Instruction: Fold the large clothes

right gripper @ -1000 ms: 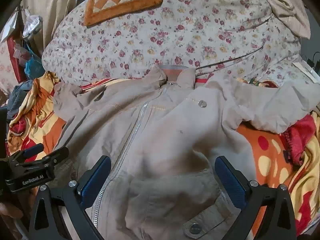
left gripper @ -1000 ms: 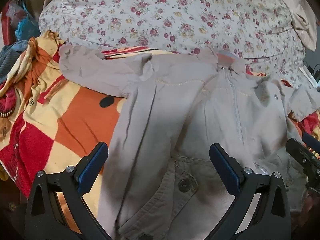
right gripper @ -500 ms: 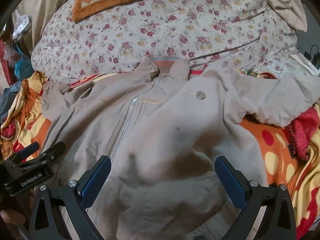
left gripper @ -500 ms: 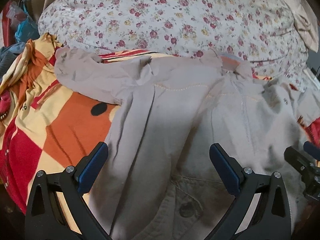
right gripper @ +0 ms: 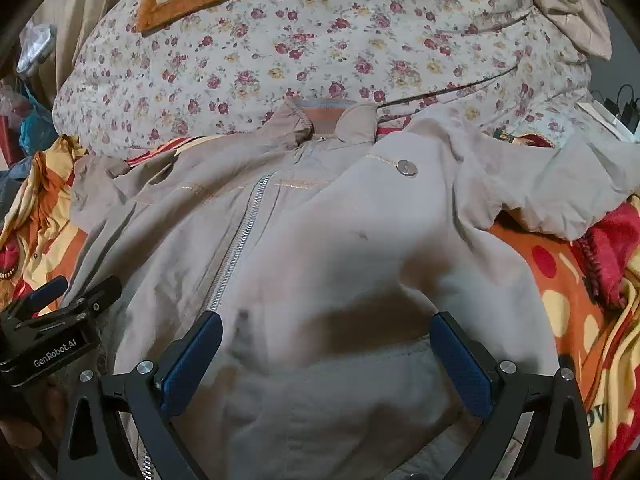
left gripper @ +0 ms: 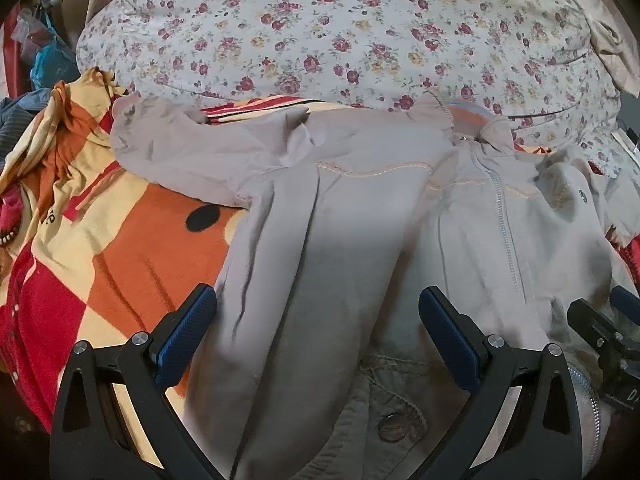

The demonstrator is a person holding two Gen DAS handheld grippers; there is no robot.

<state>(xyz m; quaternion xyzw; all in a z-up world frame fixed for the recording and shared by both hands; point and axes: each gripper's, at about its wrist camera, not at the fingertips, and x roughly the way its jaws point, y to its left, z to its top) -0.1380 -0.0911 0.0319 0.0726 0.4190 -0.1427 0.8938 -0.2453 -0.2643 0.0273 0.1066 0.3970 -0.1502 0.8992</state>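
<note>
**Grippers move up the jacket, still empty**

Since a second ago both tools have slid forward over the jacket (left gripper: 360, 208), from the hem pocket toward the chest, so a grab seems near. The left gripper (left gripper: 318, 320) and right gripper (right gripper: 326, 344) gape wide, holding nothing; the jacket lies spread directly beneath and ahead of them.

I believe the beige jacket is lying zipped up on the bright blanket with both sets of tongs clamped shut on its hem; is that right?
Not quite: both the left tongs and right tongs are open, holding nothing, as each wrist view shows. The beige jacket does lie zipped on the bright blanket.
</note>
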